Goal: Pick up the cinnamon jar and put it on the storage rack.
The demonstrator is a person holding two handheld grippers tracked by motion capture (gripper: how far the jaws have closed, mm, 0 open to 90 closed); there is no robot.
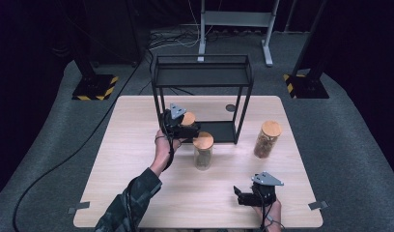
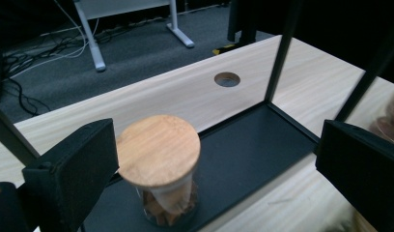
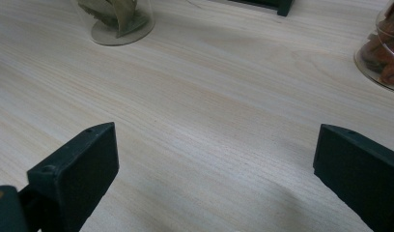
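1. The left hand-held gripper (image 1: 185, 126) is hovering at the lower shelf (image 2: 262, 145) of the black metal rack (image 1: 202, 77), jaws spread wide, gripping nothing.
2. A cork-lidded jar (image 2: 159, 169) is standing upright on that shelf, near its left end; the lid is sitting just beside the left jaw, touching or nearly so, with the right jaw well clear.
3. Judgement: one jar is looking placed, and the release is looking complete or nearly so.
4. Two more jars are waiting on the worktop (image 1: 137, 193): a middle jar (image 1: 203, 151) just in front of the rack, and a right jar (image 1: 267, 139) beside the rack's right legs.
5. The right hand-held gripper (image 1: 246, 195) is resting low near the worktop's front edge, jaws wide, holding nothing.
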